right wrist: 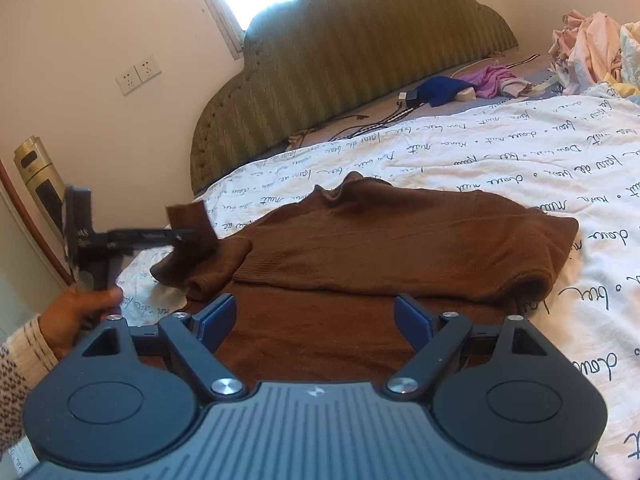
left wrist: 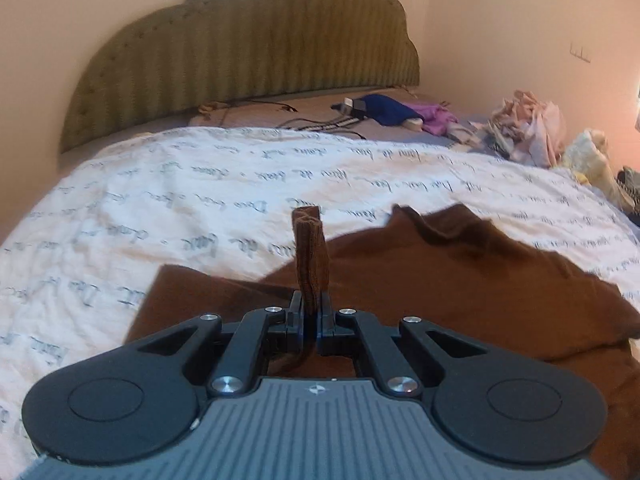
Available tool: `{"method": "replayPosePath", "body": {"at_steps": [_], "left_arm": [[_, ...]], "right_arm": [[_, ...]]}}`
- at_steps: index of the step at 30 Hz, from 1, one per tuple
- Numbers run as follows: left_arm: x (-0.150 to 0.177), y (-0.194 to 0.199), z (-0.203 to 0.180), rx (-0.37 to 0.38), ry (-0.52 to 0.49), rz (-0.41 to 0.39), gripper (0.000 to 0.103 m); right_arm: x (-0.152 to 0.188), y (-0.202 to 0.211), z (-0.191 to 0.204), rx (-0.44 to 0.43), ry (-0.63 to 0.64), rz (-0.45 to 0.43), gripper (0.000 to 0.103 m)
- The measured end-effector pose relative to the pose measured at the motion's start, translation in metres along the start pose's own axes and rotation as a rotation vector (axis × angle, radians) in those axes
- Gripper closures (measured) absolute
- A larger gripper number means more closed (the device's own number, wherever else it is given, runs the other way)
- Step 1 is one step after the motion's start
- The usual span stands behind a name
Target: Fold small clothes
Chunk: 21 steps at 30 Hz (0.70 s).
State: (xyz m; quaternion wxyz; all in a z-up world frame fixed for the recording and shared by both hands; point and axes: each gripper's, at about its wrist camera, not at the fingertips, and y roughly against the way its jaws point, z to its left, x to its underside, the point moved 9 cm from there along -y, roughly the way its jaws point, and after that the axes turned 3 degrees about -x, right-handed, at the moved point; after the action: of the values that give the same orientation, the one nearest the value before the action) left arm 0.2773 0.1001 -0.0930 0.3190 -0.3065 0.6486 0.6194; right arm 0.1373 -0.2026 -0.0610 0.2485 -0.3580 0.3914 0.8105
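Observation:
A brown knit sweater (right wrist: 380,240) lies flat on the white printed bedcover (right wrist: 520,152), its collar toward the headboard. My left gripper (left wrist: 311,312) is shut on the cuff of the sweater's sleeve (left wrist: 310,252), which sticks up between the pads. From the right wrist, that left gripper (right wrist: 182,236) holds the sleeve cuff (right wrist: 190,222) lifted off the bed at the sweater's left side, a hand (right wrist: 76,316) on its handle. My right gripper (right wrist: 316,320) stands open over the sweater's lower hem, nothing between its blue pads (right wrist: 218,316).
A green padded headboard (left wrist: 248,52) stands behind the bed. Near it lie cables, a charger and blue cloth (left wrist: 388,110), purple cloth (left wrist: 434,116). A heap of pale clothes (left wrist: 528,128) sits at the far right. A wall with sockets (right wrist: 138,74) is left.

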Motion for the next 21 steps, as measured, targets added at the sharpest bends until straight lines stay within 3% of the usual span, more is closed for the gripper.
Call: {"method": "replayPosePath", "body": {"at_steps": [2,4,6,7,8,12,18,21], "left_arm": [[0.020,-0.021,-0.012,0.015,-0.010,0.056,0.096],[0.036,-0.035,-0.016,-0.009,-0.028,0.082,0.079],[0.037,-0.029,-0.019,0.019,-0.029,0.054,0.048],[0.037,-0.024,-0.020,0.046,-0.016,0.057,0.007],[0.035,-0.016,-0.018,0.061,0.003,0.047,0.003],[0.027,0.026,0.005,0.086,0.131,-0.041,0.000],[0.041,0.062,0.063,0.074,0.337,-0.039,0.000],[0.053,0.076,0.092,0.047,0.395,-0.042,0.000]], "right_arm": [[0.001,-0.006,-0.004,0.003,-0.030,0.021,0.017],[0.000,-0.014,-0.005,-0.026,-0.077,0.032,0.017],[-0.003,-0.027,-0.005,-0.049,-0.123,0.050,0.017],[-0.006,-0.033,-0.003,-0.066,-0.139,0.050,0.017],[-0.010,-0.040,0.000,-0.086,-0.145,0.048,0.017],[-0.025,-0.083,0.019,-0.221,-0.234,0.074,0.017],[-0.028,-0.167,0.036,-0.357,-0.451,0.185,0.017],[-0.025,-0.187,0.038,-0.369,-0.508,0.212,0.016]]}}
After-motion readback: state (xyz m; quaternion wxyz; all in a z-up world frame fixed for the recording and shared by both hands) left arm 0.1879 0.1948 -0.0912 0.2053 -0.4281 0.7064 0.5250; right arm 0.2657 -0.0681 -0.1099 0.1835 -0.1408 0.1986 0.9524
